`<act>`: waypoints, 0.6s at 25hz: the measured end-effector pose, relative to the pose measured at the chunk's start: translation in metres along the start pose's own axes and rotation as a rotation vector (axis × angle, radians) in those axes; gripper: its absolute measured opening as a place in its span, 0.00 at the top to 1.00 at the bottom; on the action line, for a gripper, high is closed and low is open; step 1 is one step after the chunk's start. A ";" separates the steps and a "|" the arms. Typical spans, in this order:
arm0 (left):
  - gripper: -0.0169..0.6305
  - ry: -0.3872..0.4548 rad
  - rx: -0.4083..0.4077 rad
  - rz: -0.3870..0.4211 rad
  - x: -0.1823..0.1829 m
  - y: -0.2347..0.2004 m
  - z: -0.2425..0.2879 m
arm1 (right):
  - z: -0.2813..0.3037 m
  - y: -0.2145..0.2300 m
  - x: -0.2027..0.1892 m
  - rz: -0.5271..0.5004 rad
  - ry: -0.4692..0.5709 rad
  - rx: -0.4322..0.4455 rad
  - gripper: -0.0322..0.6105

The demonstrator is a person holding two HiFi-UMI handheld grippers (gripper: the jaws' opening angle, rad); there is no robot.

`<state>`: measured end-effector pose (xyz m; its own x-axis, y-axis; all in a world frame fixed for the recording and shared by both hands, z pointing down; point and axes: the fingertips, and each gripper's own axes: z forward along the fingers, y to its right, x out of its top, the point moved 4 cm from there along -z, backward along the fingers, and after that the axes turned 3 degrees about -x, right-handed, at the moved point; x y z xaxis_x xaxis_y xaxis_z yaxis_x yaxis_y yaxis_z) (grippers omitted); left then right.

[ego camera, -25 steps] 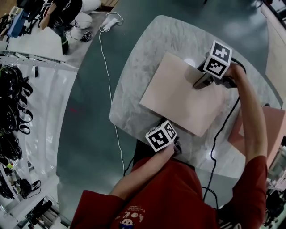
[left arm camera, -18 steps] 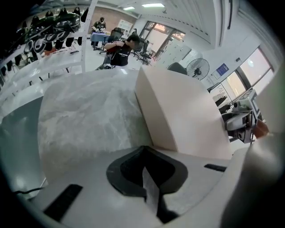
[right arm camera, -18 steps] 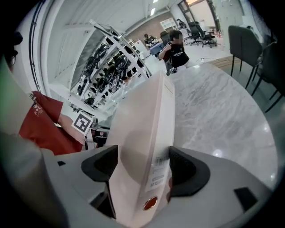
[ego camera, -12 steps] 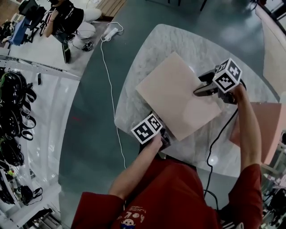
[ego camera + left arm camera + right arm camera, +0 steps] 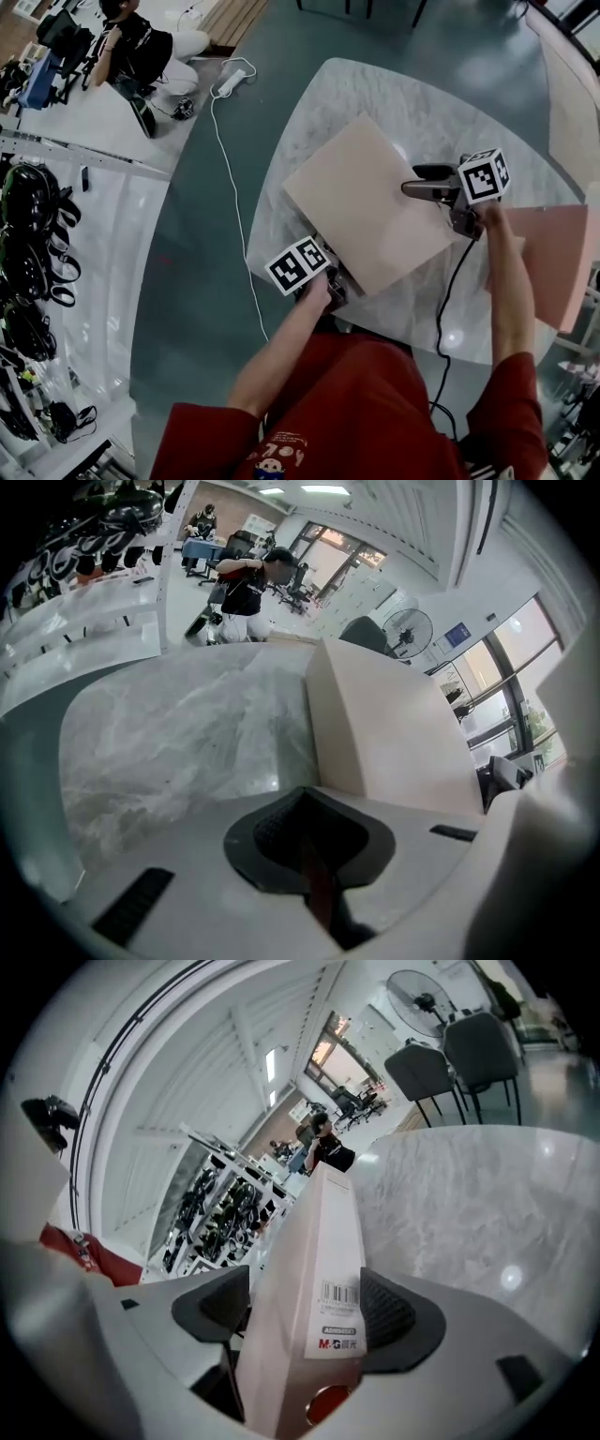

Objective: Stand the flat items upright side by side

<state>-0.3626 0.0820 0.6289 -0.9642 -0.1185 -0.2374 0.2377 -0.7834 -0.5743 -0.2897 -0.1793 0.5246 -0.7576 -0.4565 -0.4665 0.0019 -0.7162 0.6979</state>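
In the head view, the right gripper (image 5: 412, 187) reaches in from the right and grips a beige folder (image 5: 375, 206) by its far edge. The folder's broad face is turned up to the camera, so it is lying or leaning over the table (image 5: 356, 84) and is not upright yet. The left gripper (image 5: 333, 286) sits at the folder's near corner, just beside it. I cannot tell from here whether they touch. To the right of the right gripper, past the table edge, lies a second folder (image 5: 553, 267), a pinker one.

In the left gripper view, the pads are pressed together with nothing of the task between them. The folder (image 5: 394, 724) rises ahead and to the right of the jaws, apart from them.

In the right gripper view, the two pads clamp the folder (image 5: 314, 1279) by its narrow labelled side (a barcode sticker shows there), and it fills the gap between them.

My judgement is that the first folder is now being raised onto its edge. The next move calls for tipping it fully upright and steadying it, perhaps with the free left gripper. After that, the second folder must come beside it.

By count, there are two folders, two grippers and one table.
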 end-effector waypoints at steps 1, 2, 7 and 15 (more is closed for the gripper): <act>0.97 0.003 -0.005 -0.005 0.000 0.000 0.000 | 0.000 0.001 0.001 0.029 0.021 0.010 0.40; 0.97 0.005 -0.008 -0.007 0.001 -0.001 0.000 | 0.001 0.002 0.002 0.057 0.038 0.021 0.40; 0.97 0.006 -0.022 0.008 0.002 -0.003 -0.002 | 0.004 -0.007 0.004 0.160 0.038 0.092 0.40; 0.97 0.004 -0.041 0.015 0.004 -0.003 0.000 | 0.016 -0.017 0.013 0.188 0.033 0.163 0.40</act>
<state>-0.3675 0.0841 0.6294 -0.9600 -0.1277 -0.2491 0.2568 -0.7556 -0.6025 -0.3097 -0.1646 0.5158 -0.7322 -0.5927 -0.3357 0.0332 -0.5234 0.8515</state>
